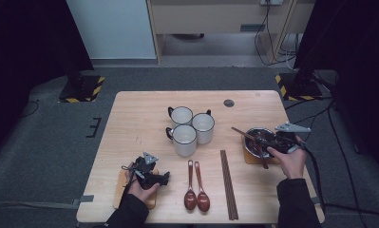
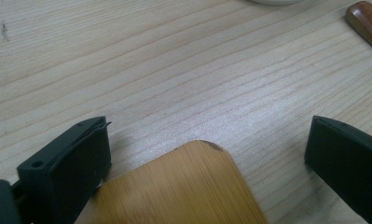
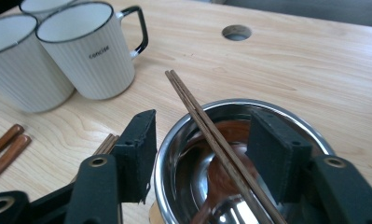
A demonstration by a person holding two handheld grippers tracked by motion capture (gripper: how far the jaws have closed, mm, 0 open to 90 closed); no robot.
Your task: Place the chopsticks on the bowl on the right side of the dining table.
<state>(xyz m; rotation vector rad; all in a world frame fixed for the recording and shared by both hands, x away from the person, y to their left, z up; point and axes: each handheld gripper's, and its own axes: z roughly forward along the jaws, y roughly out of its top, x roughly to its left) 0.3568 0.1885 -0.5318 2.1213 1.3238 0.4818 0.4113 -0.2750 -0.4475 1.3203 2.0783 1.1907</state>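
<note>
High view: right gripper (image 1: 278, 141) at steel bowl (image 1: 258, 138), chopstick pair (image 1: 250, 141) lying slantwise across bowl, left gripper (image 1: 151, 176) well apart on the coaster (image 1: 121, 188). Right gripper view: jaws half open astride near rim of bowl (image 3: 183, 126), one outside, one inside, nothing clamped; chopstick pair (image 3: 211, 135) running away between them. Left gripper view: jaws wide, empty, over coaster corner (image 2: 193, 182).

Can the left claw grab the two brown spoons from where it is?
Probably yes. The left claw is open and sits beside the spoons, with bare table between them and nothing in the way.
</note>
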